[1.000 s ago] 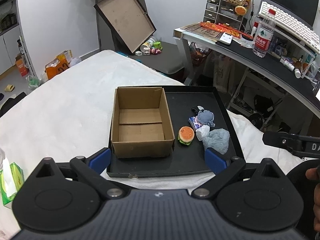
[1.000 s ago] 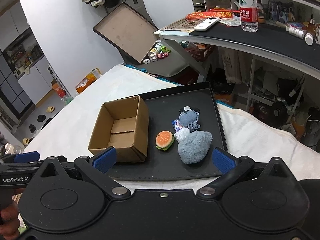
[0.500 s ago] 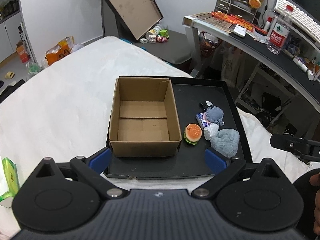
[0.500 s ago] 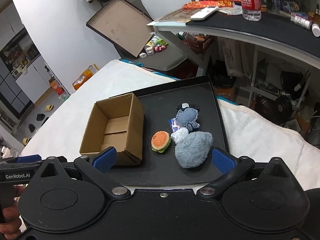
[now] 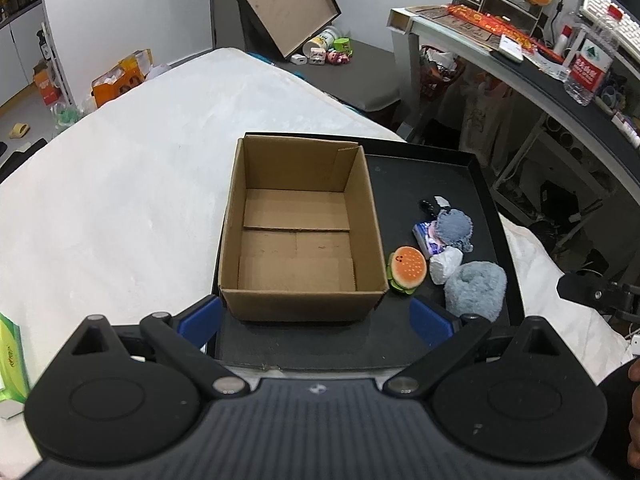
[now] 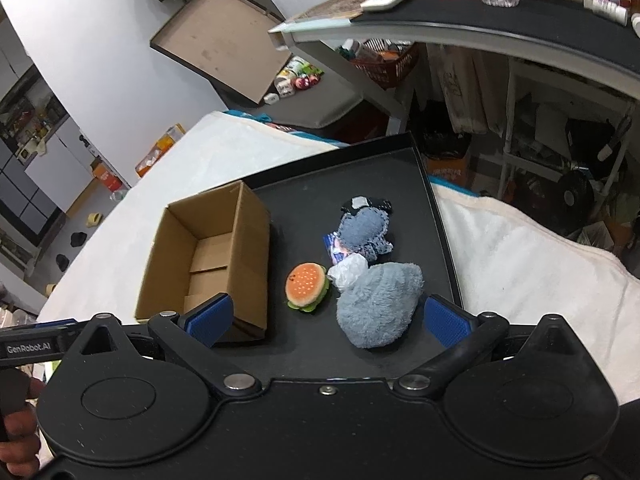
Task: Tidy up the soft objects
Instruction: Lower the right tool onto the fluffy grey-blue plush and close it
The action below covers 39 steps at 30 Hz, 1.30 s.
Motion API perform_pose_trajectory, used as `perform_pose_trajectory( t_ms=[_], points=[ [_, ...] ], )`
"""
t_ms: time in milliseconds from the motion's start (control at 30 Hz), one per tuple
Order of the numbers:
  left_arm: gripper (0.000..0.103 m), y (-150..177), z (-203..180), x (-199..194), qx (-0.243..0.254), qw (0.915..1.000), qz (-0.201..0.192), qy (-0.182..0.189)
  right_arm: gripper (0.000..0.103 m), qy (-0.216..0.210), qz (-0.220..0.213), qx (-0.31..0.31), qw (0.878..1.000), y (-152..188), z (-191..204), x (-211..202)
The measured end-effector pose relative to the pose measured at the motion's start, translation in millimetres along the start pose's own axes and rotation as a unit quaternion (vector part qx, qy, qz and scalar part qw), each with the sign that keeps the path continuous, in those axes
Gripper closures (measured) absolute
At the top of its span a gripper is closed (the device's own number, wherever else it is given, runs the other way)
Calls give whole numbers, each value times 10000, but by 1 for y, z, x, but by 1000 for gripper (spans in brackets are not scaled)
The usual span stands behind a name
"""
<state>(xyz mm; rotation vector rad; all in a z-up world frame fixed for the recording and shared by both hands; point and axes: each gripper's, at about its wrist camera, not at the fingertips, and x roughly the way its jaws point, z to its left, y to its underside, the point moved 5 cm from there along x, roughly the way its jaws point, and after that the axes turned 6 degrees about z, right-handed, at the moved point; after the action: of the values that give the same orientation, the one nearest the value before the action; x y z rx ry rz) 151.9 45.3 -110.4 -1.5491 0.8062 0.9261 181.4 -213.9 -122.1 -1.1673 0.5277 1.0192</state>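
Soft toys: the burger plush (image 6: 307,287), grey fluffy plush (image 6: 378,304) and denim plush (image 6: 364,232) cluster on the black tray (image 5: 420,184), right of the cardboard box (image 5: 298,236).
Surface: the tray sits on a white bedcover (image 5: 120,184), with a cluttered desk (image 6: 500,24) behind.
Change: both my cameras sit closer to the tray than a second ago.
Room: bare tray lies beyond the toys.
Tools: my left gripper (image 5: 316,318) and right gripper (image 6: 326,320) gape wide, holding nothing.

The cardboard box (image 5: 298,232) was plain brown. The tray (image 5: 424,176) was black. The burger plush (image 6: 307,287) showed an orange bun dotted white over a green edge. The fluffy plush (image 6: 378,306) was grey-blue. The bed cover (image 5: 120,184) was white. Each hand-held gripper's pads (image 6: 210,320) were blue.
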Motion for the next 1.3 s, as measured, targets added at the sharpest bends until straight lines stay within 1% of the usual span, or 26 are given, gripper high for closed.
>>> perform_pose_trajectory(
  t_ms=[367, 800, 1067, 1233, 1267, 1300],
  points=[
    [5, -17, 14, 38, -160, 9996, 217, -100, 0, 134, 389, 272, 9988, -9, -16, 42],
    [7, -39, 41, 79, -409, 9982, 335, -288, 0, 352, 850, 512, 9944, -18, -27, 92],
    [17, -43, 58, 103, -526, 9968, 445, -401, 0, 428, 1115, 596, 9911, -16, -33, 119],
    [33, -42, 66, 116, -607, 9958, 519, -443, 0, 492, 1270, 618, 9888, -13, -35, 134],
    [34, -42, 68, 120, -618, 9956, 537, -449, 0, 514, 1281, 603, 9886, -13, -35, 136],
    [38, -41, 69, 123, -629, 9954, 560, -450, 0, 539, 1288, 581, 9885, -13, -35, 138]
  ],
)
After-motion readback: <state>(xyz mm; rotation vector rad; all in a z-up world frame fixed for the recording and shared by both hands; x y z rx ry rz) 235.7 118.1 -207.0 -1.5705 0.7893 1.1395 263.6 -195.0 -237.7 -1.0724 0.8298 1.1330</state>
